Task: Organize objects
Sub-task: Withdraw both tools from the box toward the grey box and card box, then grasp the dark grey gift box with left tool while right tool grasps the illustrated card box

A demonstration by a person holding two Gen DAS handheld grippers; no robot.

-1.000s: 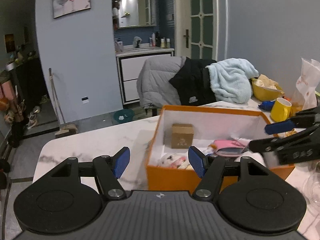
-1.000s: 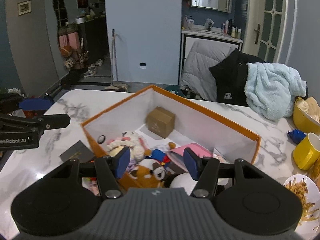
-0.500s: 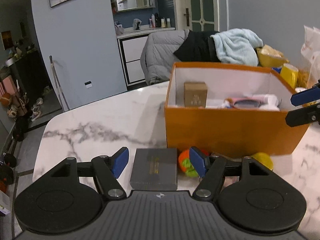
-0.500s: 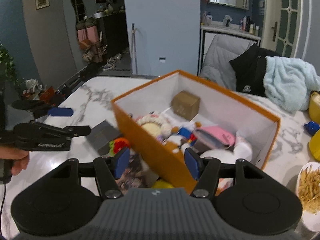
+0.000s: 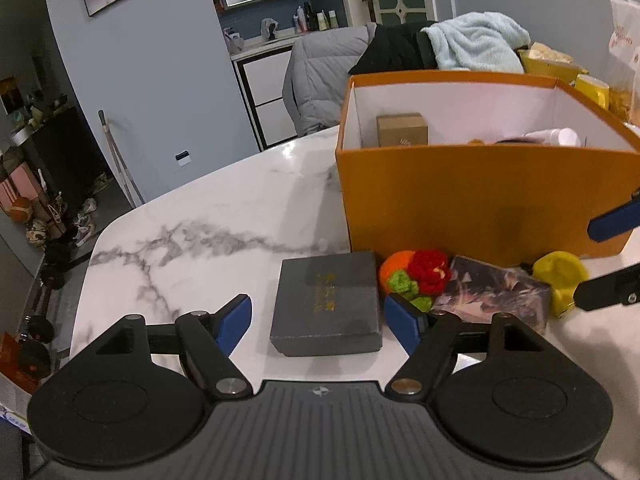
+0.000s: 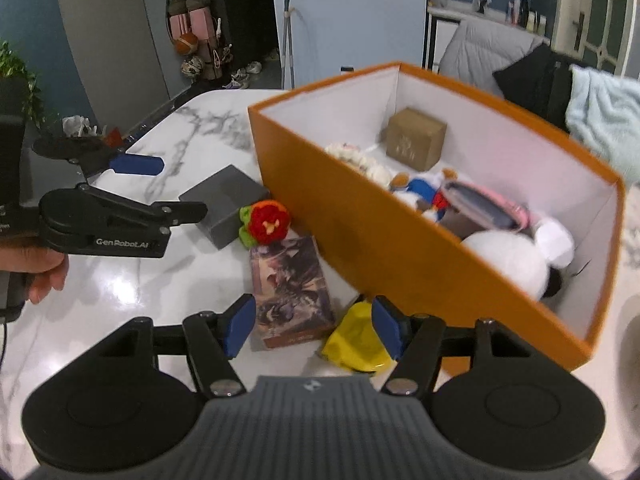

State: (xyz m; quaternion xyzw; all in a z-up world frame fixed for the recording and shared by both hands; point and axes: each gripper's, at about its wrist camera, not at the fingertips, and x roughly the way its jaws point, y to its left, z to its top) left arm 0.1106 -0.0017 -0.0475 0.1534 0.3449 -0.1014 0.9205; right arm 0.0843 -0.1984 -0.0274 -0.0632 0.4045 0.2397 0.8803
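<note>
Done: your orange box [image 6: 420,240] already holds plush toys and a small carton.
Left: grey box [image 5: 326,304], knitted flower [image 6: 266,222], card pack [image 6: 290,284], yellow toy [image 6: 358,340] lie on the table beside the orange box.
Left hand-held gripper [image 5: 318,322]: open, empty.
Right hand-held gripper [image 6: 310,328]: open, empty.

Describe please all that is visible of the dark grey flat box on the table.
The dark grey box is flat and rectangular, with a matte lid bearing small gold print. It lies closed on the marble table, outside the orange box, between the open left gripper's fingers. The crochet flower sits against its side.
</note>
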